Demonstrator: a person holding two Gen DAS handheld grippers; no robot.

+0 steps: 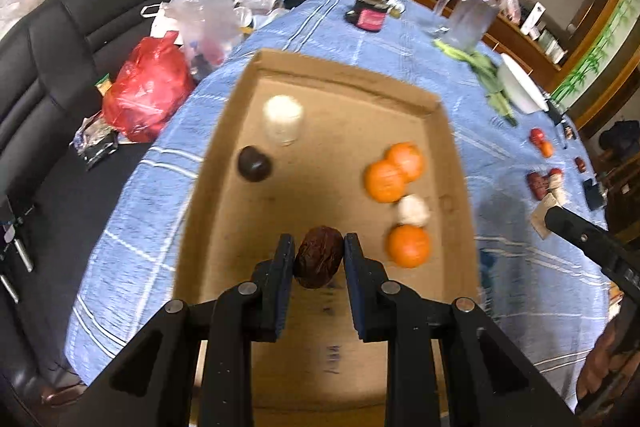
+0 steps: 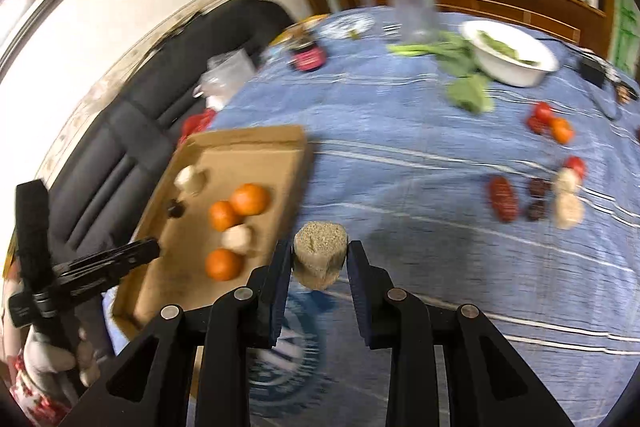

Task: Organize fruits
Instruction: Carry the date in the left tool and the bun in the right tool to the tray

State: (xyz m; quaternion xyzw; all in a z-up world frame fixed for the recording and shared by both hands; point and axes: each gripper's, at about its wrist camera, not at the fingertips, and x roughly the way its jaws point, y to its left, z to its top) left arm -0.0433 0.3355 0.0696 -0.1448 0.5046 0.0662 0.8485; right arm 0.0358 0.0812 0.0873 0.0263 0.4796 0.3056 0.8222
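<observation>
Wrinkled brown date (image 1: 319, 257) pinched in left tool (image 1: 319, 259); right tool (image 2: 319, 261) pinches grainy beige block (image 2: 320, 255)

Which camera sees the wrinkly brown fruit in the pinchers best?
The left wrist view: the wrinkly brown fruit sits close, held in the left gripper above the cardboard box. The right wrist view doesn't show it, only that gripper's dark arm.
</observation>
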